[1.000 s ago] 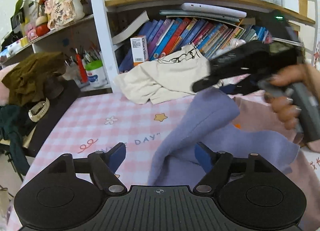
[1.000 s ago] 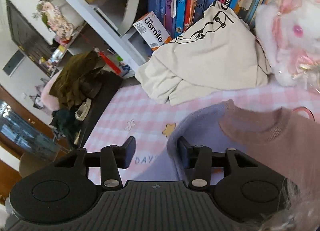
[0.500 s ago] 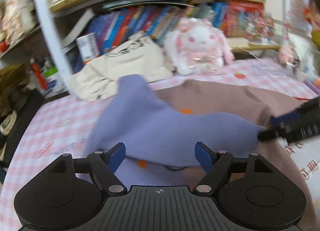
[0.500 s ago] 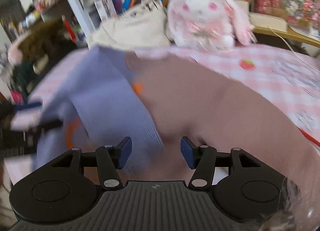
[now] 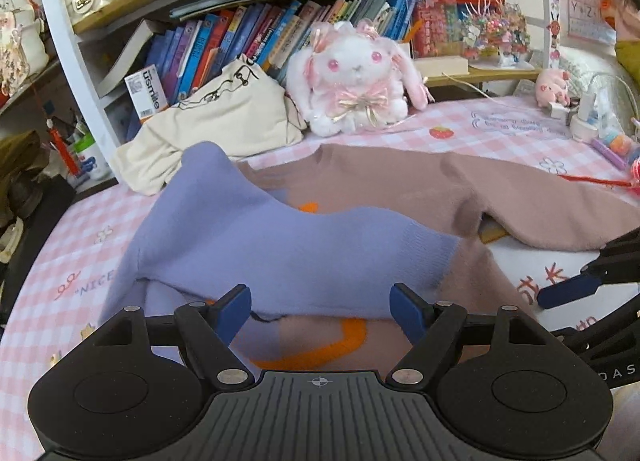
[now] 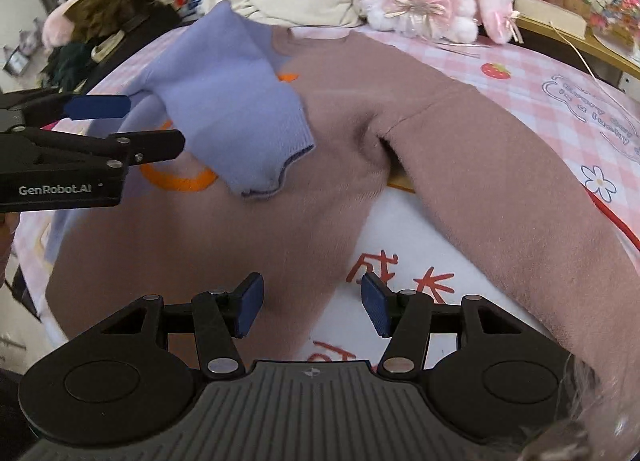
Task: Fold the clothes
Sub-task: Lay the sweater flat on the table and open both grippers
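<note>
Across the pink checked worktop (image 6: pixel 532 73) lies 1 sweater (image 6: pixel 352 109), front up, its brown body filling most of my right wrist view. Its lilac sleeve (image 6: pixel 224 93) is folded in over the chest, cuff toward the middle. Its brown sleeve (image 6: pixel 512 181) lies unfolded, long axis running from the shoulder seam out to my right and down toward me, crossing the printed white mat (image 6: pixel 400 229). That sleeve sits ahead and to the right of my right hand-held gripper (image 6: pixel 312 307), which is the nearer of my 2 tools; my left hand-held gripper (image 5: pixel 320 311) hovers over the lilac sleeve on the far side. Right jaws have just been opening and stand apart with nothing between them. Left jaws stand wide apart, clear of the cloth. I judge the brown sleeve to be the next fold, taken by the right.
</note>
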`<action>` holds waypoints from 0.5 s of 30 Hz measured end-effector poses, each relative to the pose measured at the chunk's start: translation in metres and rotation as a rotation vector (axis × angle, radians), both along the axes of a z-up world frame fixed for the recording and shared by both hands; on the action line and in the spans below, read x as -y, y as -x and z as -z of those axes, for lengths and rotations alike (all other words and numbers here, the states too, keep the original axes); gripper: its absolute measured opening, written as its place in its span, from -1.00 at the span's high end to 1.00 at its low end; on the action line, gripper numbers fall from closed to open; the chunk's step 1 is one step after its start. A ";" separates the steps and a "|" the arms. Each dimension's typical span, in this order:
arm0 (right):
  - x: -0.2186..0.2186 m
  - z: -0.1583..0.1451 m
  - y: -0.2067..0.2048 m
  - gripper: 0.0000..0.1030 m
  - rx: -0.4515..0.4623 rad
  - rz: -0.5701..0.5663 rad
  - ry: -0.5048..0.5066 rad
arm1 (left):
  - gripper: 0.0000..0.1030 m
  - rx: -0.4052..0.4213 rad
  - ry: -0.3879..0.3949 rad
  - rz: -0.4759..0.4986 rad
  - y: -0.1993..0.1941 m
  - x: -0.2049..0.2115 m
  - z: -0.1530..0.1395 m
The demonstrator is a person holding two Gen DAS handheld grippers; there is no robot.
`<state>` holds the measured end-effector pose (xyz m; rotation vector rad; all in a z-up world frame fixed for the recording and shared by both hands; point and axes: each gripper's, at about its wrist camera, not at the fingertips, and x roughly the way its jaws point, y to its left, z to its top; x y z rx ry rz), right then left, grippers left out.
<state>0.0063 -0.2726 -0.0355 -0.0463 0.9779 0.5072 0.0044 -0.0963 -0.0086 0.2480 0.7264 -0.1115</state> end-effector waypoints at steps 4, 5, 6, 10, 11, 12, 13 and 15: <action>0.004 -0.001 0.005 -0.02 0.010 -0.039 0.011 | -0.53 -0.018 -0.036 0.011 0.007 0.013 0.007; 0.005 0.000 0.006 -0.02 0.012 -0.046 0.013 | -0.53 -0.024 -0.046 0.018 0.008 0.017 0.009; 0.007 0.000 0.008 -0.02 0.014 -0.052 0.013 | -0.53 -0.030 -0.057 0.026 0.009 0.020 0.011; 0.014 0.000 0.013 -0.03 0.022 -0.066 0.012 | -0.52 -0.030 -0.100 0.068 0.014 0.036 0.016; 0.016 -0.001 0.014 -0.03 0.026 -0.067 0.011 | -0.44 -0.032 -0.101 0.084 0.014 0.039 0.016; 0.018 -0.001 0.016 -0.03 0.030 -0.065 0.010 | -0.30 -0.033 -0.110 0.100 0.014 0.042 0.016; 0.020 -0.002 0.017 -0.03 0.033 -0.062 0.010 | -0.08 -0.036 -0.120 0.114 0.014 0.046 0.016; 0.023 -0.002 0.019 -0.03 0.038 -0.057 0.009 | -0.02 -0.037 -0.163 0.126 0.011 0.051 0.017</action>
